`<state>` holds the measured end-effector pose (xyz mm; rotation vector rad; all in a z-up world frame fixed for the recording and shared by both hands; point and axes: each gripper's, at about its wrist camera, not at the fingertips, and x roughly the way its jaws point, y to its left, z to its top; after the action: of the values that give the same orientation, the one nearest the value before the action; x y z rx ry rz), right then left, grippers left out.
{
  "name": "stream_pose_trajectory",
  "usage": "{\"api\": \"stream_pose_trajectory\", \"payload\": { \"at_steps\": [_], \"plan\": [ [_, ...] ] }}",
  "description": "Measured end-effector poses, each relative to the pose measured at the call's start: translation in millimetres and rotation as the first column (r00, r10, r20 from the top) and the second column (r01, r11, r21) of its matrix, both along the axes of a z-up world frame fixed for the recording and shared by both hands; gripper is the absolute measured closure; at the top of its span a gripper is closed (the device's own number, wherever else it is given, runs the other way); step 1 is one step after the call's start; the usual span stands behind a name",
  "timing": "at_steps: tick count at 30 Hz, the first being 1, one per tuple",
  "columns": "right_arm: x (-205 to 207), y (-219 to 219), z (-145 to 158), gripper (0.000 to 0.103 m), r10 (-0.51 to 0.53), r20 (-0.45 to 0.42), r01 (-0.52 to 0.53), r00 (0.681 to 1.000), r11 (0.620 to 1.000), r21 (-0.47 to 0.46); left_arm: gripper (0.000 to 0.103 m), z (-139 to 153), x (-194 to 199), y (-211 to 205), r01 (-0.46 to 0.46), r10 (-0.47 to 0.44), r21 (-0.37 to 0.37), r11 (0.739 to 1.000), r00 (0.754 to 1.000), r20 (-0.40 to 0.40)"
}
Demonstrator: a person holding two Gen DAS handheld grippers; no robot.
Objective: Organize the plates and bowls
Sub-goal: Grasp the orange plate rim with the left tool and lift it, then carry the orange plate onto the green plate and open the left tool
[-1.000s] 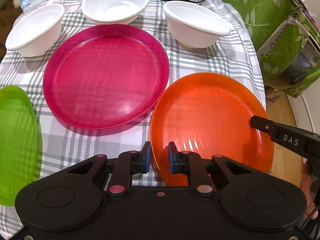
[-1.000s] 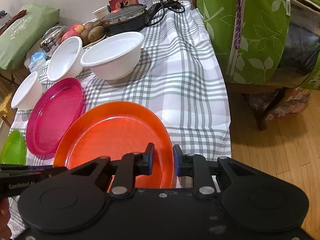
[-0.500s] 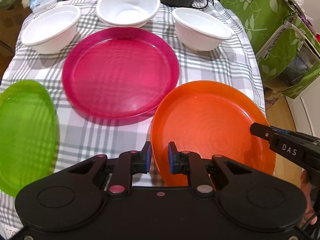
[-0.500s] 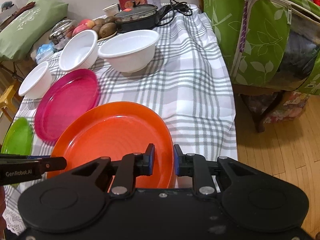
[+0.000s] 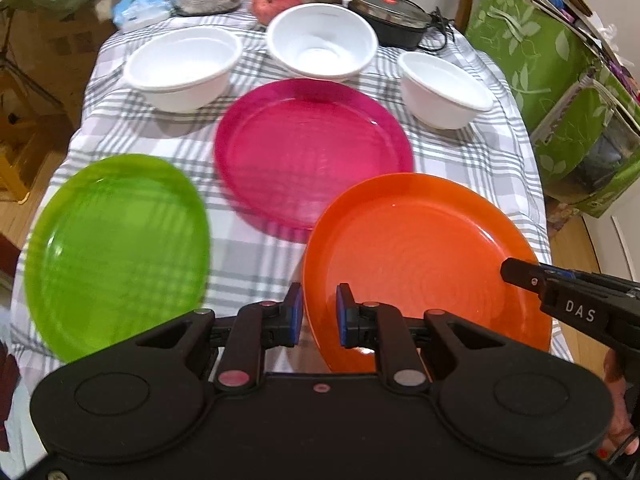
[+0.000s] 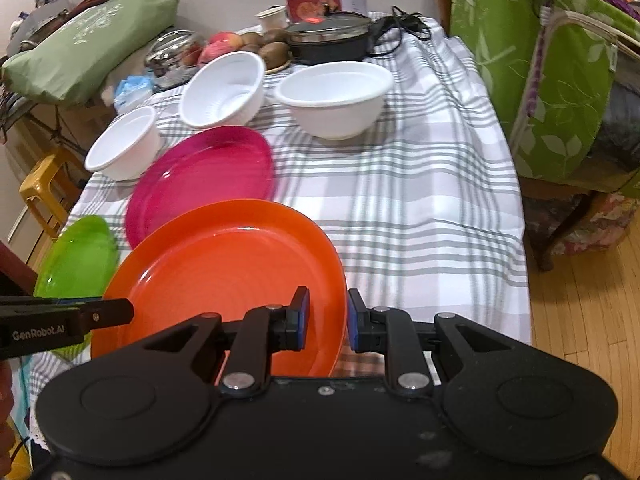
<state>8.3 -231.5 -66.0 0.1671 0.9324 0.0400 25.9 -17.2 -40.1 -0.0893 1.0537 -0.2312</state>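
Both grippers have the orange plate [image 5: 424, 256] by its near rim; the left gripper [image 5: 318, 314] pinches the near-left edge, jaws drawn narrow on the rim; the right gripper [image 6: 325, 322] does the same on the near-right edge. The plate sits tilted, far edge low, near edge raised off the checked tablecloth [image 6: 420, 200]; its far-left edge seems to overlap the magenta plate [image 5: 312, 152], which lies flat at the middle of the table; the green plate [image 5: 116, 252] lies to the near left, apart from both. Three white bowls [image 5: 184, 66] stand in a row at the far side, each separate.

The step looks like carrying the orange plate over to stack it on another plate. Doing it well means keeping both hands level with one another so the rim does not twist out of either grip; lifting clear of the magenta rim before crossing; centring over the target, then lowering flat before either pair of jaws lets go.
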Motion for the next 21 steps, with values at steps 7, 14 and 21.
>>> {"api": "stream_pose_trajectory", "payload": {
  "at_steps": [7,14,21],
  "plan": [
    [-3,29,5,0.081,0.051,-0.001,-0.051,0.999,0.999,-0.019,0.08,-2,-13,25,-0.041,0.041,-0.007,0.999,0.999,0.003],
    [-9,57,6,0.081,0.1,-0.007,-0.1,0.995,0.995,-0.024,0.08,-3,-29,53,-0.091,0.091,-0.019,0.996,0.996,0.0],
    [-10,89,8,0.081,0.158,-0.002,-0.158,0.987,0.987,-0.023,0.08,-2,-38,87,-0.157,0.158,-0.028,0.987,0.987,0.009]
  ]
}}
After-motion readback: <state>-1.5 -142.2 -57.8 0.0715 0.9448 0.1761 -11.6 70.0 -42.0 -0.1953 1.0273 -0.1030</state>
